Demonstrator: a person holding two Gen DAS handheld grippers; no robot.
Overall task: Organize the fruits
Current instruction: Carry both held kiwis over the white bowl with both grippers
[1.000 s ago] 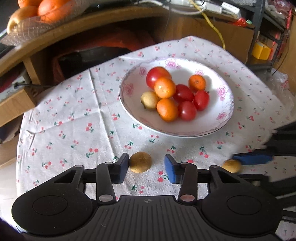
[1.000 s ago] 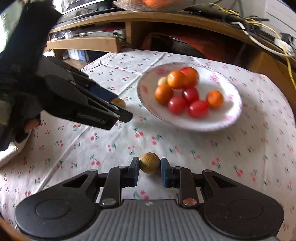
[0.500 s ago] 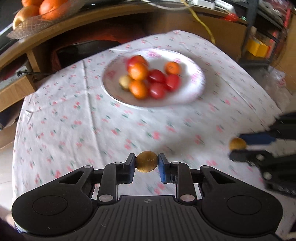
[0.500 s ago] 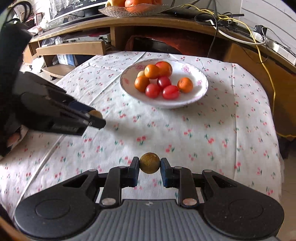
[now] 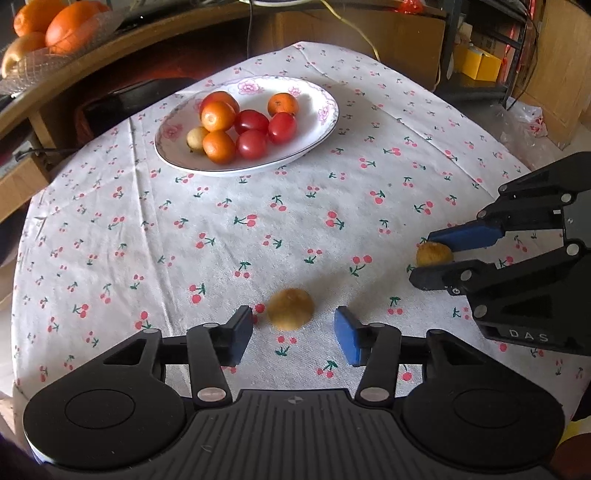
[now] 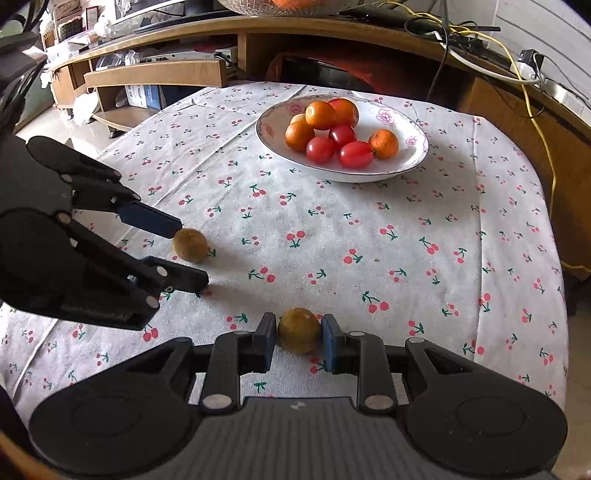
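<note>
A white flowered plate [image 5: 317, 122] [image 6: 406, 147] at the far side of the cherry-print tablecloth holds small oranges, red tomatoes and one pale brown fruit. My left gripper [image 5: 293, 334] [image 6: 192, 254] is open near the table's front edge. A brown round fruit [image 5: 290, 308] [image 6: 190, 244] lies on the cloth between its blue pads, touching neither. To its right, my right gripper [image 6: 299, 341] [image 5: 424, 258] is shut on a second brown fruit [image 6: 299, 329] [image 5: 434, 254], held low over the cloth.
A glass bowl of oranges [image 5: 55, 22] sits on the curved wooden shelf behind the table. Cables [image 6: 532, 92] run along the shelf at the right. A yellow box [image 5: 476, 62] and shelving stand beyond the far right edge. Bare cloth lies between the grippers and the plate.
My left gripper was shut on its brown fruit half a second ago; now it is open and the fruit lies on the cloth. The right gripper still holds its fruit, now lower.
</note>
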